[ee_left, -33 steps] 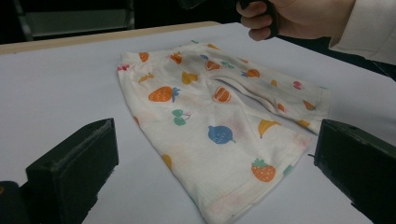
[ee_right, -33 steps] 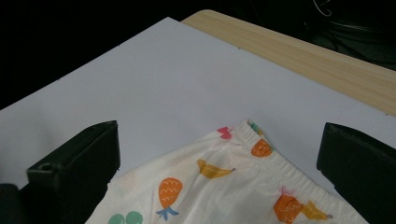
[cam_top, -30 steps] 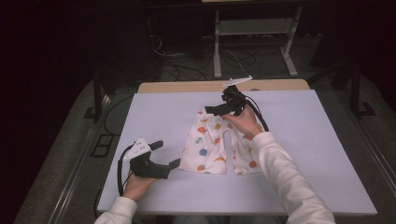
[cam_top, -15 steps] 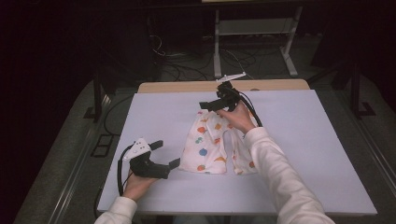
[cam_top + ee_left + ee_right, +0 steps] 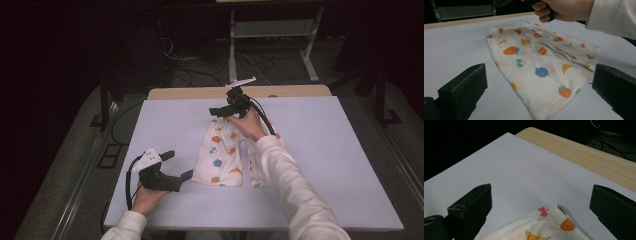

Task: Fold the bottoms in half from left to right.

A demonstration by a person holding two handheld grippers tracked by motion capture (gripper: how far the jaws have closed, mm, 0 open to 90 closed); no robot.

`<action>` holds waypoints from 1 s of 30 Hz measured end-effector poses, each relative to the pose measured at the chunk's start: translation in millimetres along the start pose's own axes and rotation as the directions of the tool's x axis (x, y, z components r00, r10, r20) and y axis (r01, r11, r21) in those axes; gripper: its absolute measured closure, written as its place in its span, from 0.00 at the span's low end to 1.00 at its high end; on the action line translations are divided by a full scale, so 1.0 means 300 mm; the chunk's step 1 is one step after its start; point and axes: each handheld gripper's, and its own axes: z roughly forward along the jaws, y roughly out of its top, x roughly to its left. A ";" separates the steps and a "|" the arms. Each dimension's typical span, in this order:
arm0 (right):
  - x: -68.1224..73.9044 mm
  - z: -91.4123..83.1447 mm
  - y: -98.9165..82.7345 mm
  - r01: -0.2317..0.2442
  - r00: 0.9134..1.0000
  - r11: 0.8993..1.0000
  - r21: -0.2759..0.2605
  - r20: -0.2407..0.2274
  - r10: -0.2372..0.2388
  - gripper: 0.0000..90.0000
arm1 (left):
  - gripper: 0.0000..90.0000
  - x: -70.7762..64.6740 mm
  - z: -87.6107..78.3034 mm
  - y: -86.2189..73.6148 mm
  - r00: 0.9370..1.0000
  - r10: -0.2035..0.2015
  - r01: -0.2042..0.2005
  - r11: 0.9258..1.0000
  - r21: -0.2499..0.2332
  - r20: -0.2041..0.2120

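shorts (image 5: pixel 220 155) laid flat, mid-frame, ready for folding
right gripper (image 5: pixel 218 111) gapes over the waistband; left gripper (image 5: pixel 176 166) waits agape, lower left.

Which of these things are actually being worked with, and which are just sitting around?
In use:
fruit-print shorts
right gripper, open at the waistband
left gripper, open beside a leg

Just lying about:
white table
cables on the floor

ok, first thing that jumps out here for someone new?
The small white fruit-print cotton shorts lying flat mid-table on the pale lilac tabletop. The right claw hovers open at their far waistband corner, while the left claw waits open at the near left, aimed at the leg hems.
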 end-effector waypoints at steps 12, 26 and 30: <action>-0.023 0.075 -0.017 -0.024 1.000 1.000 0.017 0.011 0.024 0.06 | 0.00 -0.002 -0.001 0.000 1.000 -0.001 0.001 1.000 0.000 0.000; -0.024 0.136 -0.046 -0.057 0.998 0.998 0.019 0.023 0.057 0.22 | 0.00 0.001 -0.005 0.000 1.000 -0.006 0.006 1.000 -0.008 0.000; -0.016 0.148 -0.053 -0.055 0.997 0.998 0.042 0.048 0.053 0.33 | 0.00 0.000 -0.005 0.000 1.000 -0.006 0.006 1.000 -0.008 0.002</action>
